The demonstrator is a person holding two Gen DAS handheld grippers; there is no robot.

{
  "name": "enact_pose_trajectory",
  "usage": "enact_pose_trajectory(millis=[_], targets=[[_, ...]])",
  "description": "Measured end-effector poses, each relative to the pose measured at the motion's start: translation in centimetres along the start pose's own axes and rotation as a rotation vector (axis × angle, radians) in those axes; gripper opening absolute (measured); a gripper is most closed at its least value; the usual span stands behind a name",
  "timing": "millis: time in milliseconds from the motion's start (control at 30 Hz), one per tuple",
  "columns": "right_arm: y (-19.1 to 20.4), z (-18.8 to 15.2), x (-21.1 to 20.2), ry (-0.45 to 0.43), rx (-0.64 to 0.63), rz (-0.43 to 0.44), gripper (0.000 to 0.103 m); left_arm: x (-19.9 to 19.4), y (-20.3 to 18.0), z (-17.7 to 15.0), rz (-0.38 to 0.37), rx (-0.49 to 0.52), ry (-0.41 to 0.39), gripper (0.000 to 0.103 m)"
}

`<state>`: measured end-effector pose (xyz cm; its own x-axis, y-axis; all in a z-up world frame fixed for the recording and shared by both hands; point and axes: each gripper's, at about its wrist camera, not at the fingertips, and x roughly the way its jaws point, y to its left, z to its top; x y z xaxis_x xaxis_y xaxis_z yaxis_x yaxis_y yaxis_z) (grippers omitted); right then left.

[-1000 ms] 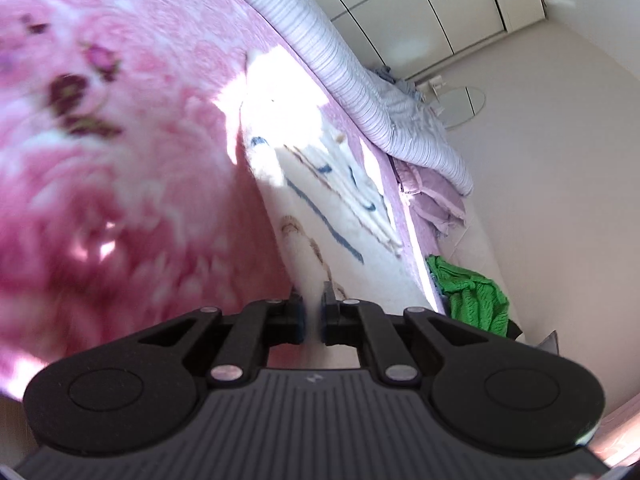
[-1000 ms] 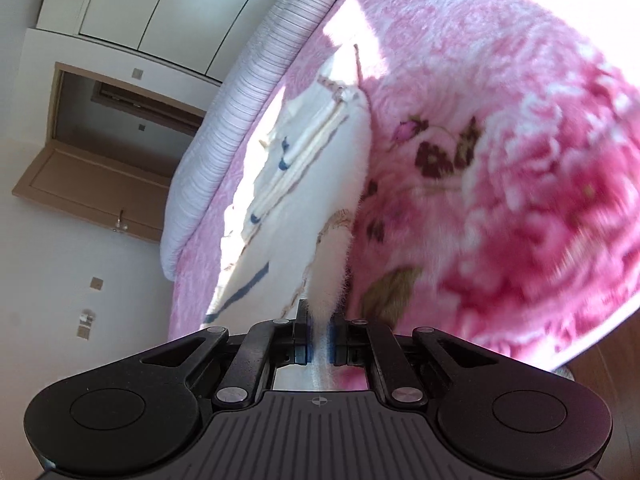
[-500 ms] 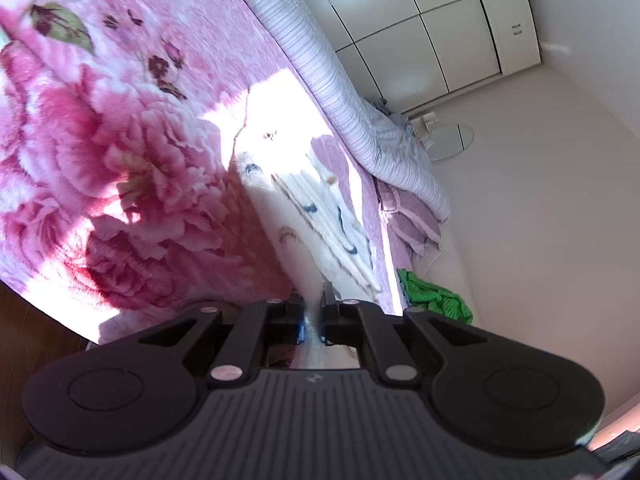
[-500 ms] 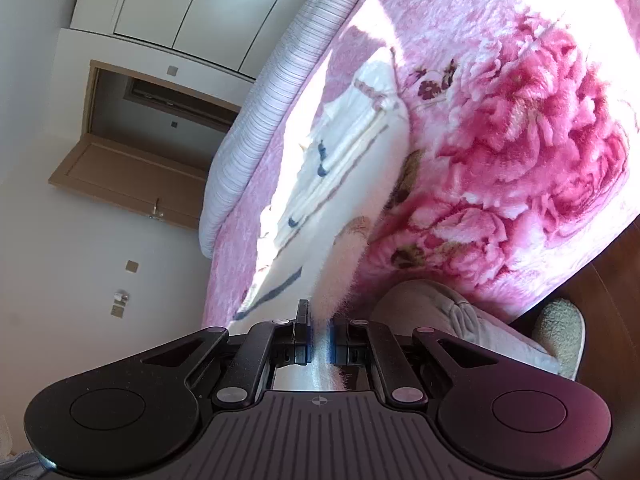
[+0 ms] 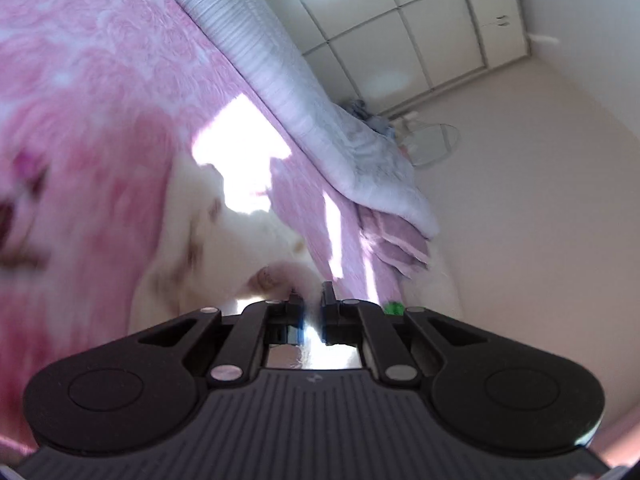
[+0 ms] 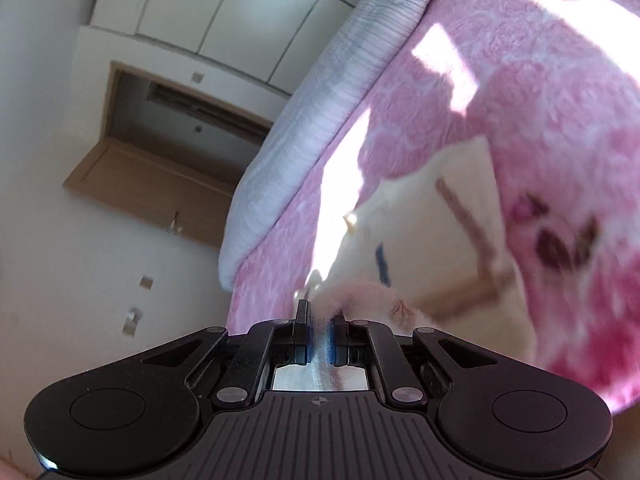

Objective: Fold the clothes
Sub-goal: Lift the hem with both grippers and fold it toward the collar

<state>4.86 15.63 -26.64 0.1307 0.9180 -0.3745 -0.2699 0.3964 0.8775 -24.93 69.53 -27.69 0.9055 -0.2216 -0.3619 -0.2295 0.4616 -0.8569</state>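
Note:
A white fuzzy garment point(image 5: 224, 248) with tan and blue markings lies on the pink floral blanket point(image 5: 80, 100). My left gripper point(image 5: 311, 298) is shut on one edge of this garment, which bunches up just in front of the fingers. In the right wrist view the same white garment point(image 6: 432, 240) spreads over the blanket point(image 6: 540, 100), and my right gripper point(image 6: 320, 314) is shut on another fuzzy edge of it. Both views are blurred by motion. The part of the cloth beneath the grippers is hidden.
A long striped grey-lilac bolster point(image 5: 288, 80) point(image 6: 320, 120) runs along the far side of the bed. Folded lilac cloth point(image 5: 400, 240) sits at its end, and a bit of green fabric point(image 5: 394, 308) peeks beside my left gripper. White wardrobe doors point(image 5: 400, 20) and a wooden door frame point(image 6: 152, 168) stand beyond.
Both grippers have swung forward over the bed, carrying the garment's edge with them. The garment now lies bunched and shorter before the fingers. The floor and slipper have left the right view.

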Motion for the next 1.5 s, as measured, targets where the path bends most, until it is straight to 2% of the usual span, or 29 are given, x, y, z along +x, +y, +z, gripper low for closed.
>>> enact_pose_trajectory(millis=[100, 167, 233, 267, 333, 433, 467, 500, 533, 633, 833, 933, 967, 1000, 1033, 1067, 1133, 1267, 1333, 1433, 1500], targets=[[-2.5, 5.6, 6.3, -0.032, 0.151, -0.078, 0.007, 6.2, 3.2, 3.8, 0.080, -0.128, 0.001, 0.009], [-5.2, 7.9, 9.4, -0.043, 0.262, -0.155, 0.030, 8.2, 4.8, 5.2, 0.139, -0.164, -0.008, 0.009], [-7.5, 9.4, 11.5, -0.054, 0.343, -0.235, 0.043, 8.5, 5.5, 5.9, 0.167, -0.145, -0.017, 0.013], [-7.9, 9.7, 11.6, -0.052, 0.321, -0.238, 0.044, 8.2, 5.6, 6.2, 0.166, -0.119, -0.017, 0.019], [-7.7, 9.5, 11.1, -0.057, 0.210, -0.233, 0.044, 8.0, 5.4, 6.2, 0.174, -0.058, -0.004, 0.021], [-5.9, 8.4, 10.2, -0.062, -0.083, -0.295, 0.044, 8.0, 4.9, 6.0, 0.186, 0.036, 0.018, 0.022], [-5.3, 7.9, 10.3, -0.053, -0.179, -0.325, 0.044, 7.9, 4.8, 6.0, 0.190, 0.068, 0.025, 0.025], [-4.9, 7.4, 10.4, -0.039, -0.252, -0.343, 0.044, 7.9, 4.6, 5.9, 0.194, 0.099, 0.033, 0.030], [-4.7, 6.9, 10.6, -0.021, -0.299, -0.346, 0.044, 7.9, 4.5, 5.9, 0.198, 0.131, 0.040, 0.030], [-4.6, 6.2, 11.5, 0.011, -0.361, -0.303, 0.044, 9.4, 3.8, 5.9, 0.176, 0.173, 0.060, 0.035], [-4.6, 6.8, 13.6, 0.007, -0.426, -0.329, 0.044, 14.0, 2.9, 5.8, 0.250, 0.299, 0.133, 0.035], [-4.7, 7.0, 14.8, 0.032, -0.471, -0.364, 0.044, 15.4, 2.5, 5.5, 0.286, 0.373, 0.156, 0.033], [-4.8, 7.0, 15.3, 0.044, -0.483, -0.375, 0.044, 15.7, 2.3, 5.3, 0.295, 0.404, 0.164, 0.030], [-4.8, 6.9, 15.7, 0.060, -0.496, -0.385, 0.044, 16.0, 2.0, 5.1, 0.302, 0.445, 0.172, 0.015], [-4.8, 6.7, 16.1, 0.074, -0.520, -0.394, 0.039, 16.1, 1.7, 4.8, 0.306, 0.483, 0.179, 0.007], [-4.7, 6.4, 16.4, 0.089, -0.544, -0.404, 0.014, 16.1, 1.4, 4.6, 0.310, 0.512, 0.172, 0.007], [-4.1, 5.8, 16.6, 0.079, -0.613, -0.425, 0.011, 15.2, 0.9, 4.7, 0.295, 0.537, 0.126, 0.007], [-2.0, 5.7, 14.9, -0.058, -0.714, -0.441, 0.010, 13.5, 0.7, 6.2, 0.267, 0.526, -0.021, 0.007], [-1.5, 6.0, 14.9, -0.096, -0.764, -0.483, 0.010, 14.0, 0.6, 6.5, 0.277, 0.531, -0.038, 0.007], [-2.1, 6.4, 16.2, -0.078, -0.775, -0.538, 0.010, 15.0, 0.5, 6.9, 0.295, 0.546, -0.056, 0.007], [-1.9, 6.4, 16.5, -0.103, -0.809, -0.553, 0.010, 15.7, 0.4, 7.2, 0.307, 0.555, -0.068, 0.007]])
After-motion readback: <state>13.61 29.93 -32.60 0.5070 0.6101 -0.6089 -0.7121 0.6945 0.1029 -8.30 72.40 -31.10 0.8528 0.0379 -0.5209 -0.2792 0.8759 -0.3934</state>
